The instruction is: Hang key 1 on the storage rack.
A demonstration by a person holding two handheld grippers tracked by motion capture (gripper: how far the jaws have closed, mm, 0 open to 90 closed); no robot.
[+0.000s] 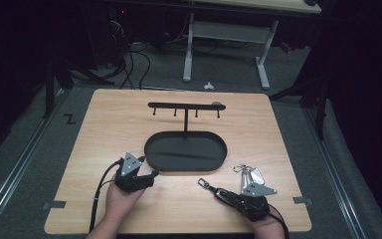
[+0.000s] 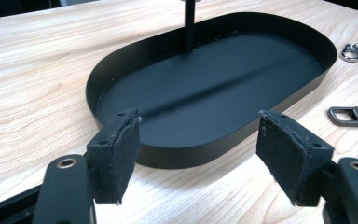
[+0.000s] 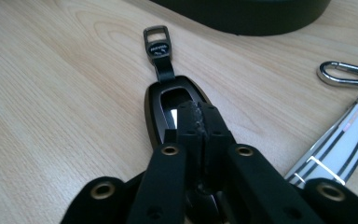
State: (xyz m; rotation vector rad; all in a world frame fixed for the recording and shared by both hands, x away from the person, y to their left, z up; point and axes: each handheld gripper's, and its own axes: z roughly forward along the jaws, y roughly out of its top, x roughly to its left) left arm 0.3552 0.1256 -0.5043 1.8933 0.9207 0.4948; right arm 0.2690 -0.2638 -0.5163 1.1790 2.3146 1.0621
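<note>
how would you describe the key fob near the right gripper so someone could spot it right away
On the wooden table, look in front of the black oval tray, toward the right gripper. The dark key fob lies under its shut tips, its metal loop pointing away; the neighbouring keychain is silver and striped.

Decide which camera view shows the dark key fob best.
The right gripper view: the dark key fob lies close up, under the shut right hand-held gripper. The high view shows it tiny; the left gripper view catches its clasp end.
</note>
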